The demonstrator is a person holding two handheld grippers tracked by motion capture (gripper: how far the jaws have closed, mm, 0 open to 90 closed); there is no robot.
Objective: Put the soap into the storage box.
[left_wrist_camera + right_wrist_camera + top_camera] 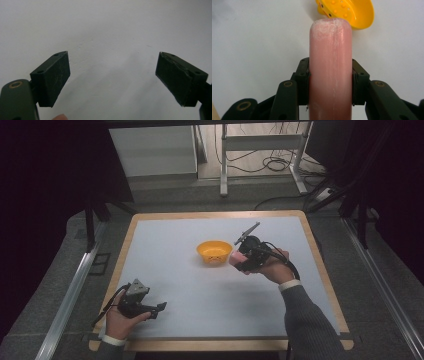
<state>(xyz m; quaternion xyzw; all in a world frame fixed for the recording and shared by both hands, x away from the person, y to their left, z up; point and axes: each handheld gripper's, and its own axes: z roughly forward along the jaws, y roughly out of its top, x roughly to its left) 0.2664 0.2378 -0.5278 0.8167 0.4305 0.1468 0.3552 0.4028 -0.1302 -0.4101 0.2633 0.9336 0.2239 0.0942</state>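
A pink sausage-shaped piece (pixel 330 62) stands up between the two black jaws in the right gripper view, and both pads press on its sides. My right gripper (pixel 239 260) holds that pink piece (pixel 234 258) just right of a yellow bowl (pixel 214 252) in the middle of the table. The yellow bowl (pixel 352 12) lies just beyond the pink piece's rounded end. My left gripper (pixel 161 307) rests low at the near left of the table, its jaws wide apart over bare white surface, and its fingers (pixel 53 77) hold nothing.
The white table top (pixel 200 290) has a wooden rim. Beyond the far edge stand a white frame (pixel 260 155) with cables on the floor and dark stands at both sides. A metal rail (pixel 70 295) runs along the left.
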